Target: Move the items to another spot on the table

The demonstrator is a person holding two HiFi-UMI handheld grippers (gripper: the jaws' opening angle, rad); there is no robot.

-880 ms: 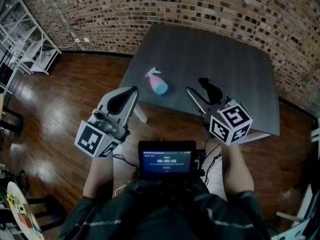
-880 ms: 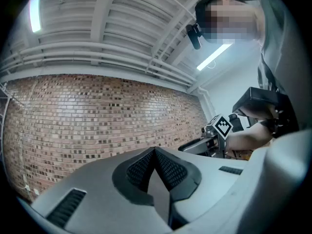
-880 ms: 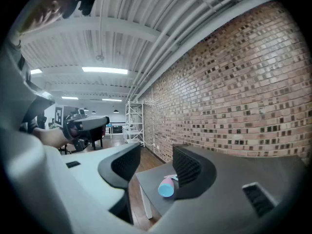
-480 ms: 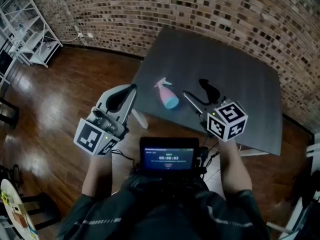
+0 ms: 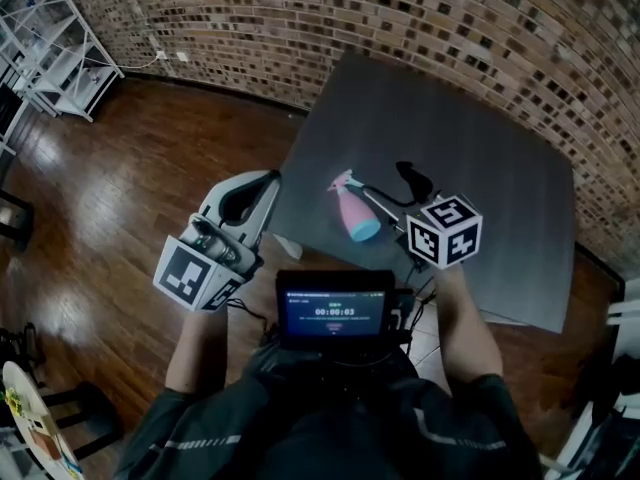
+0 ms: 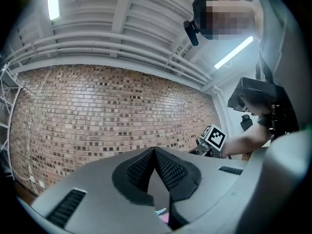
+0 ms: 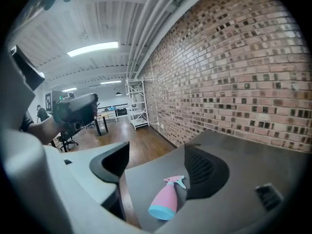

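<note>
A pink spray bottle with a blue base lies on its side near the front-left edge of the dark grey table. My right gripper hovers just right of it, open, with nothing held. In the right gripper view the bottle shows between and beyond the wide jaws of the right gripper, close to the right pad, untouched. My left gripper hangs over the floor left of the table. Its pads meet at the tip, with nothing in them.
A brick wall runs behind the table, and wooden floor lies to the left. White metal shelving stands at the far left. A small screen sits at the person's chest.
My right gripper has moved left and now sits right beside the bottle. The bottle has not moved on the table. The left gripper has kept its place.
</note>
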